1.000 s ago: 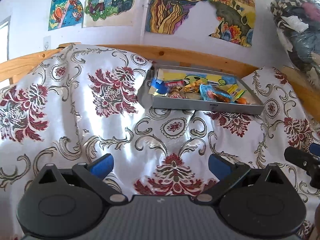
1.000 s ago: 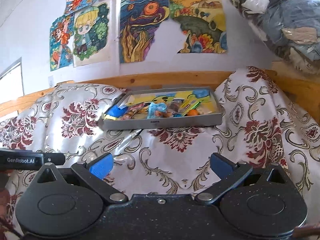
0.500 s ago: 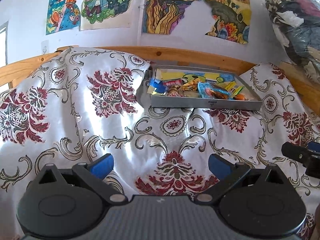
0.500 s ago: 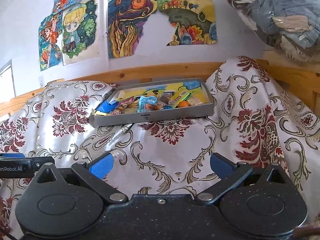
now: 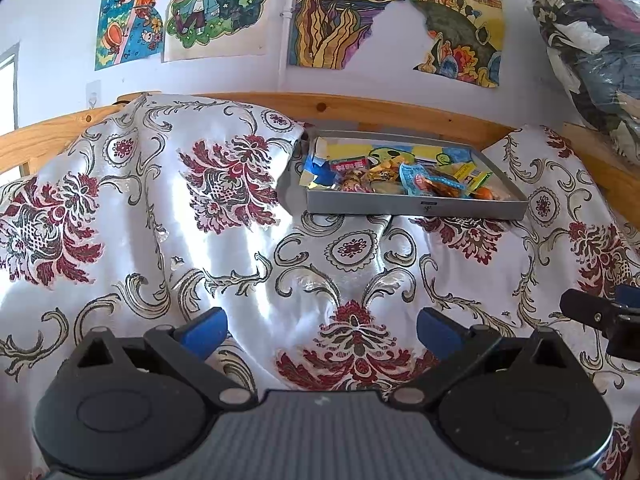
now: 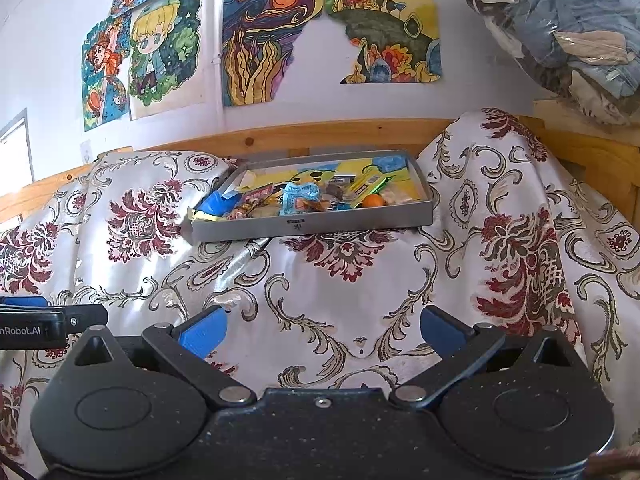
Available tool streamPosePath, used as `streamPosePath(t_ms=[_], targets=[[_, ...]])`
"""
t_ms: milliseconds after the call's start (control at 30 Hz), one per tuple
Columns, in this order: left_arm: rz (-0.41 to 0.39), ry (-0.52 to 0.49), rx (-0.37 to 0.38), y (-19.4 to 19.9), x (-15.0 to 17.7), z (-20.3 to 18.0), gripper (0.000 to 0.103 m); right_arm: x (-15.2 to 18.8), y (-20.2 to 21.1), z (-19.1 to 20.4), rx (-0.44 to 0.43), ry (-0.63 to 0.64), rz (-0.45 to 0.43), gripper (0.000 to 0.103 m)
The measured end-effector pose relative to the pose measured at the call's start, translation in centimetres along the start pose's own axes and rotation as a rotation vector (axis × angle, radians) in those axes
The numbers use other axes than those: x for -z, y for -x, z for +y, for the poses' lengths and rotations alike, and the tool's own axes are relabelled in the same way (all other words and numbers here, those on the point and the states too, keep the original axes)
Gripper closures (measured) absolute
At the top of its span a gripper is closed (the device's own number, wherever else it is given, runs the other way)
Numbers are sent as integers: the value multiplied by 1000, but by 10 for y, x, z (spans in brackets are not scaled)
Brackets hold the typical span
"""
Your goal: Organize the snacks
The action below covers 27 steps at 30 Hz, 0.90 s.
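A shallow grey tray lies on the floral cloth, far ahead of both grippers. It holds several wrapped snacks, among them a light blue packet, a dark blue wrapper, a green-yellow stick and a small orange. My left gripper is open and holds nothing, low over the cloth. My right gripper is open too, with nothing between its fingers. Each gripper's edge shows in the other's view.
A white satin cloth with red flowers covers the surface, with raised folds left and right of the tray. A wooden rail runs behind. Drawings hang on the wall. Bagged clothes sit top right.
Both views have shifted slightly: the tray sits a little lower and more central than a second ago. Both grippers stay open and nothing was picked up.
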<state>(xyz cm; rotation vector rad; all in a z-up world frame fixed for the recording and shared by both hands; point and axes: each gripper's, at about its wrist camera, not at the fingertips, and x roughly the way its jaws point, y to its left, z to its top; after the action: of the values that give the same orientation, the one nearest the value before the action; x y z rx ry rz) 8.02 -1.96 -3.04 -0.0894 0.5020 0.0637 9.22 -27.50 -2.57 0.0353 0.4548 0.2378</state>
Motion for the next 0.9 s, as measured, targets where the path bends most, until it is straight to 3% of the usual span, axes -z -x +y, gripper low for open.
streamPosePath(t_ms=[900], targets=[[4,-23,17,1,4,-3,1,1,-4,0,-10,12,19,1]])
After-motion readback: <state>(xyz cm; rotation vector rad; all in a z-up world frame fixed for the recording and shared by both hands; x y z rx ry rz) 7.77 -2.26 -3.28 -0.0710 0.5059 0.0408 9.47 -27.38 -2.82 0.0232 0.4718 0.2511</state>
